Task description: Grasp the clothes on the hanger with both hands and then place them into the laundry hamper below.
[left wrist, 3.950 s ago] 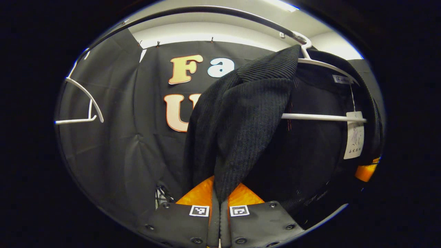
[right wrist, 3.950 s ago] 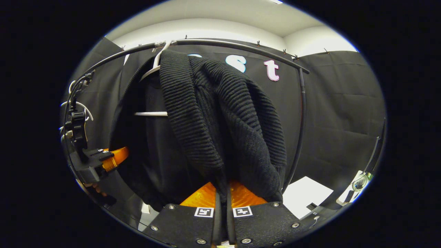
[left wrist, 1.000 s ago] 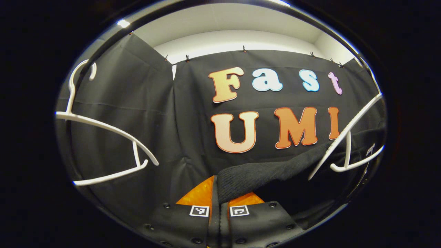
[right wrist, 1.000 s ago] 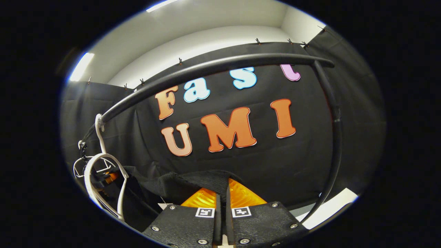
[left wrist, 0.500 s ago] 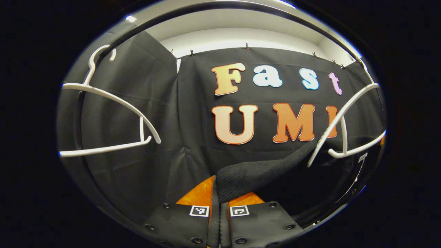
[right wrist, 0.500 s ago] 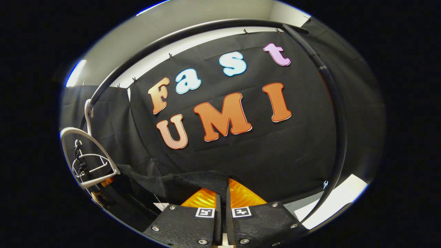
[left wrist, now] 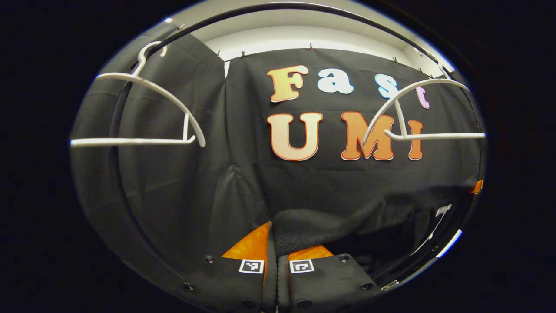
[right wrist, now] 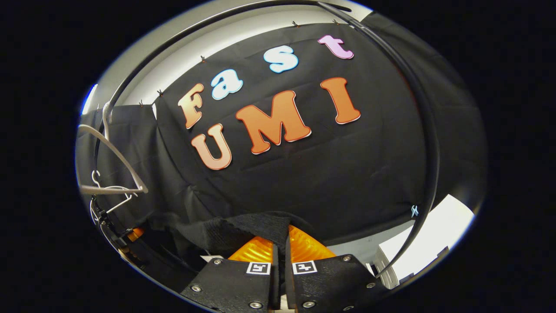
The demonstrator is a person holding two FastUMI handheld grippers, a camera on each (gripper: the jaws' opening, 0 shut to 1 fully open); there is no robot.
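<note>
Garment: the black knit garment (left wrist: 321, 228) is off the white hanger (left wrist: 423, 111), which hangs bare on the rail (right wrist: 428, 130); a second white hanger (left wrist: 143, 108) hangs bare farther along the rail.
Left tongs (left wrist: 276, 248): clenched on one edge of the knit.
Right tongs (right wrist: 280, 243): clenched on the other edge of the garment (right wrist: 243, 228).
Long axis: the cloth runs sideways from one pair of tongs to the other, with a sagging span between them, well below the hangers.
Nearer hand: neither; each pair holds its own end.
Hamper: I cannot see it here. By the task it stands below, so the coming move is, in my judgement, straight down with both ends kept level.
</note>
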